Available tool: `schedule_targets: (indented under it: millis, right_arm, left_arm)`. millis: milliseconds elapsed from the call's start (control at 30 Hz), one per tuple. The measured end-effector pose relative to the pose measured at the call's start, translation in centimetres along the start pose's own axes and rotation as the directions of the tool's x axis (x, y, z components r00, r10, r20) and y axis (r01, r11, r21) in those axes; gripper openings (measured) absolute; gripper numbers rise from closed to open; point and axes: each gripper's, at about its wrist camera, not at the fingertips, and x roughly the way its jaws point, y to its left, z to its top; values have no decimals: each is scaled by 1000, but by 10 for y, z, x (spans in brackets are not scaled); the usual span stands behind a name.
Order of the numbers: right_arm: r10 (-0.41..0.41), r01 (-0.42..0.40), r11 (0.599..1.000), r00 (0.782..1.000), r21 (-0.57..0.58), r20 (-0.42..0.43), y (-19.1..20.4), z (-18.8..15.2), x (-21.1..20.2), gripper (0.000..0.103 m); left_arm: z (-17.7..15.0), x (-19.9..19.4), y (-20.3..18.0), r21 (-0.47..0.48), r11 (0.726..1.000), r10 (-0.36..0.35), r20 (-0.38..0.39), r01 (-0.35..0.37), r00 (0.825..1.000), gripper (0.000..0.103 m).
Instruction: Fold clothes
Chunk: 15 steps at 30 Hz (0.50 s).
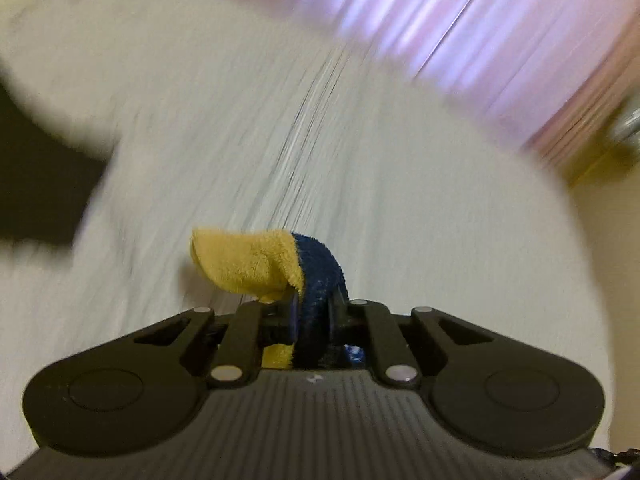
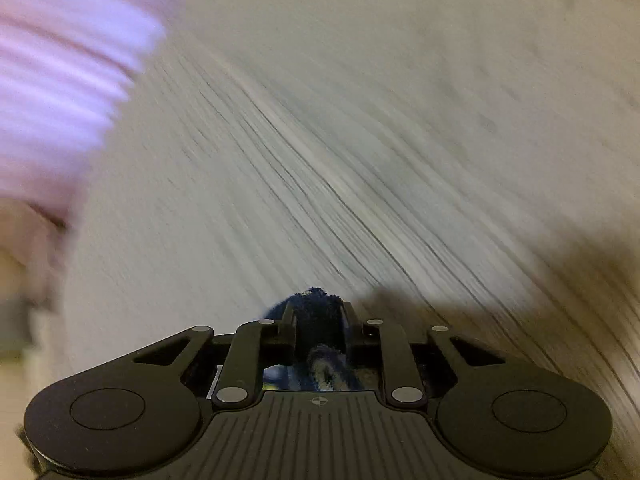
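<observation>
1. Blurred pale wood-grain surface (image 1: pixel 280 152) is streaking past, pink curtain (image 1: pixel 500 32) behind.
2. I'm seeing my left gripper (image 1: pixel 314 308) clenching the yellow-and-navy terry cloth (image 1: pixel 260 264).
3. My right gripper (image 2: pixel 318 316) is pinching its navy edge (image 2: pixel 318 300).
4. I'm reading no lettering.

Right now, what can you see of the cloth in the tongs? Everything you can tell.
The cloth looks like terry or fleece, fuzzy pile, yellow on one part and navy on the other. The left tongs pinch a navy fold, with a yellow corner flopping over leftward. The right tongs are shut on a dark navy tuft, presumably the same cloth. Only the pinched bits show. The pale surface behind is motion-blurred, so contact with it is unclear.
</observation>
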Motion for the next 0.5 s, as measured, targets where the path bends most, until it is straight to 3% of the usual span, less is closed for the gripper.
schedule_targets:
  millis: [67,133,167,200,267,333,400,500]
  right_arm:
    - [94,-89,995,989,-48,116,13,2,-30,19]
    - [170,-159,985,965,-71,202,21,3,-49,19]
    - [188,-172,981,959,-92,214,26,3,-50,22]
    - [188,-166,980,958,-113,216,31,2,-47,29]
    - [117,-88,985,972,-146,203,44,2,-28,84]
    - [67,-40,992,972,-123,226,50,3,-8,88]
    - [28,-7,996,972,-88,235,53,4,9,88]
    - [-56,81,991,973,-106,223,48,-10,12,88]
  left_arm:
    - [26,-34,0,6,1000,-31,143,30,989,10]
    - [40,-51,4,37,999,2,221,-10,975,15]
    - [40,-46,8,42,996,65,212,-76,975,26]
    - [39,-39,13,46,988,138,195,-149,971,36]
    - [33,-20,28,24,960,271,143,-277,952,39]
    - [14,1,49,-35,934,356,36,-355,934,39]
    - [-15,11,65,-67,915,395,-46,-397,918,38]
    - [-61,7,74,-33,894,437,-150,-446,887,38]
